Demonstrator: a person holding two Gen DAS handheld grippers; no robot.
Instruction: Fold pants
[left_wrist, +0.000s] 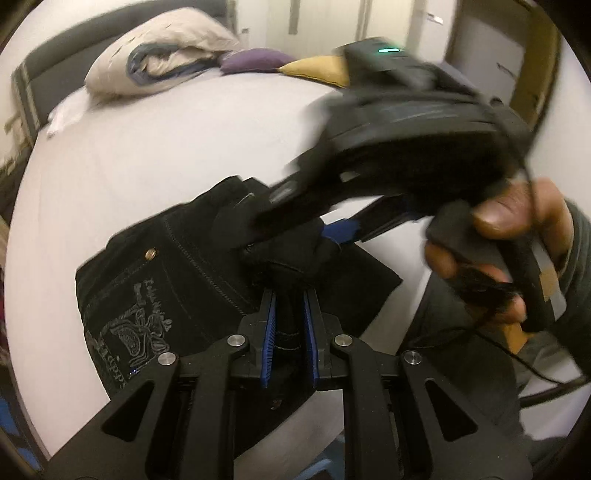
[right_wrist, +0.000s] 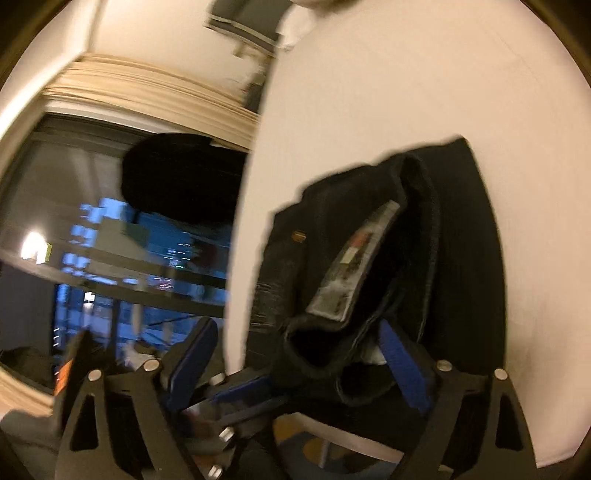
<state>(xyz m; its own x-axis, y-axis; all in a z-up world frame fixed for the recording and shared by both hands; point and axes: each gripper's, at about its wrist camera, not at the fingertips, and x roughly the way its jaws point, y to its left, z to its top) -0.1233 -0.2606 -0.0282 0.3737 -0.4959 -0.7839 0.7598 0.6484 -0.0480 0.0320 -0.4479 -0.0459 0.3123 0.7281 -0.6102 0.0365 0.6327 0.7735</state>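
Left gripper (left_wrist: 290, 314): blue pads drawn close together, pinching a bunched ridge of black fabric that runs up between them toward 12 o'clock. Grip looks firm.

Right gripper (right_wrist: 303, 354): jaws spread wide in its own view; one blue pad sits inside the waistband opening, the other off at 9 o'clock past the fabric. Whether it actually has hold of cloth, cannot tell. Heavy motion blur. In the left wrist view it crosses in from 2 o'clock, the right hand (left_wrist: 495, 243) wrapped on its handle.

Pants (left_wrist: 177, 273): black denim, lying on the white bed sheet (left_wrist: 166, 155), bundled into a compact stack at the near edge of the bed. Brass rivet (left_wrist: 151, 253) and back pocket with grey embroidery (left_wrist: 142, 328) face up at 8 o'clock from the left gripper.

Progress (judgement): legs appear already doubled over, since the bundle is short. Top layer is rumpled and lifted, so a final fold and flattening remain.

Writing: embroidered script on pocket, partly legible, something like "…APPS" along the lower edge; the rest unreadable. Waistband label (right_wrist: 354, 266) visible in the right wrist view, text too blurred.

Beyond: pillows (left_wrist: 159, 55) at 11 o'clock.
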